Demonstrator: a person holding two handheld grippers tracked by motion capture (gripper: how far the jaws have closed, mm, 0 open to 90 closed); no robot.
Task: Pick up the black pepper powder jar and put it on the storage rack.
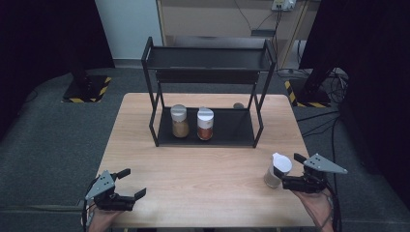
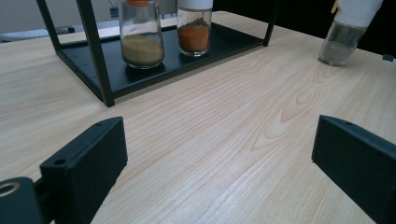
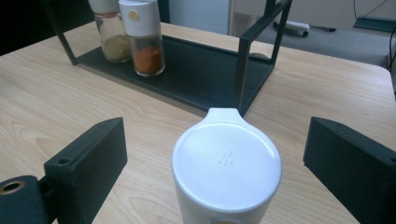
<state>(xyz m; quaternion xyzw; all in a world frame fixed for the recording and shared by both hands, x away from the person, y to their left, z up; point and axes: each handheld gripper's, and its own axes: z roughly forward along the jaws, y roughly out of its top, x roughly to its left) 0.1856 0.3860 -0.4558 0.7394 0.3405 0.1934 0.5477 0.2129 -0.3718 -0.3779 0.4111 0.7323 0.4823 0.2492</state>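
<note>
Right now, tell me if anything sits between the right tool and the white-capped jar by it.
Nothing visible does. The right tool is open, and the white-capped jar stands upright between its jaws on bare table. The rack with two spice jars lies farther off.

In the right gripper view, the body of the white-capped jar (image 3: 227,169) is cut off by the bottom edge, so its contents cannot be told there. The cap of the yellow spice jar (image 3: 109,32) is cropped by the top edge. In the left gripper view, the caps of both jars on the rack (image 2: 112,79) are cut by the top edge. A small round object (image 1: 238,105) behind the rack in the high view is too small to be identified. The left tongs (image 2: 219,163) are cropped at the bottom edge.
</note>
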